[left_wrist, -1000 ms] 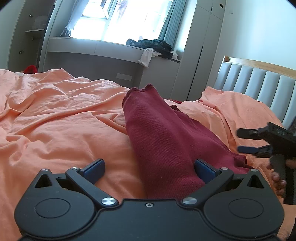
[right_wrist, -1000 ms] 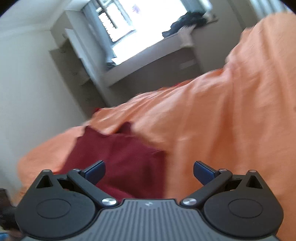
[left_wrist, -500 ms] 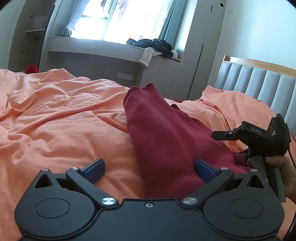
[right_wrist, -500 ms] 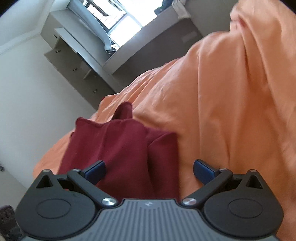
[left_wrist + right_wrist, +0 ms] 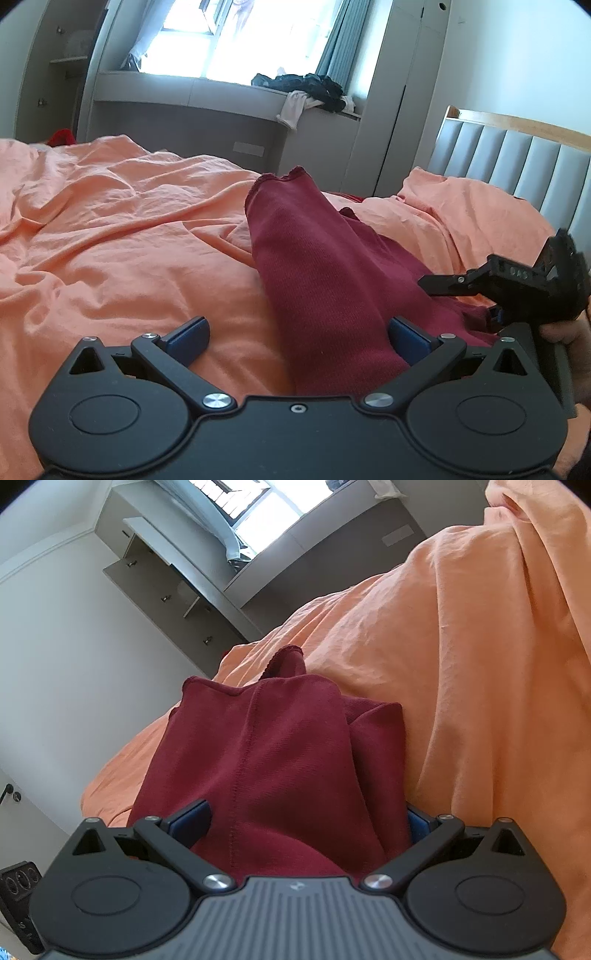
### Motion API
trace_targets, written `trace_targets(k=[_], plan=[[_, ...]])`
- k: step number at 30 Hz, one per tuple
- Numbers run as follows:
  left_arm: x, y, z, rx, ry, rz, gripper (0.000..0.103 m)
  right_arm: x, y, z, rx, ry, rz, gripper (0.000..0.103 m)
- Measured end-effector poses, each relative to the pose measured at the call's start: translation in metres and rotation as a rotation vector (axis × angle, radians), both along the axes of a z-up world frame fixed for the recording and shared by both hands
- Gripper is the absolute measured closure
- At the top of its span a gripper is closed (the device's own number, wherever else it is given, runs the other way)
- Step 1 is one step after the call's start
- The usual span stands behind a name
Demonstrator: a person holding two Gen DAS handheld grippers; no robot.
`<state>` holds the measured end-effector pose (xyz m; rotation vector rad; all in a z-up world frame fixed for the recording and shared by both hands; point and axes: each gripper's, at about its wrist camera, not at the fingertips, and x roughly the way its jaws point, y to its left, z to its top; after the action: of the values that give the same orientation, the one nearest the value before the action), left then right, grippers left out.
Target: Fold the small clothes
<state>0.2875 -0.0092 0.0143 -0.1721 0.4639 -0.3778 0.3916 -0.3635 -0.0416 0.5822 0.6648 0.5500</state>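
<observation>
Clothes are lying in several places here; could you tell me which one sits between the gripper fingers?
The dark red knit garment on the orange bedsheet; the black and white clothes lie far off on the window ledge.

Black grippers; blue fingers [image 5: 188, 332]; silver screws

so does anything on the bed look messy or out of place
Nothing damaged or spilled. The maroon garment lies bunched on a rumpled orange sheet, one end sticking up rather than flat. Dark clothes are heaped on the window ledge.
</observation>
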Motion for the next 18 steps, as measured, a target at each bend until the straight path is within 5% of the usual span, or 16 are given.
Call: trace_targets(k=[4, 18], plan=[[0.004, 0.009, 0.004, -0.077, 0.020, 0.017, 0.000, -0.010, -0.006, -0.006, 0.031, -0.006, -0.027, 0.000], [0.007, 0.009, -0.001, -0.086, 0.034, 0.010, 0.000, -0.020, 0.008, -0.002, -0.023, -0.039, -0.077, 0.000]])
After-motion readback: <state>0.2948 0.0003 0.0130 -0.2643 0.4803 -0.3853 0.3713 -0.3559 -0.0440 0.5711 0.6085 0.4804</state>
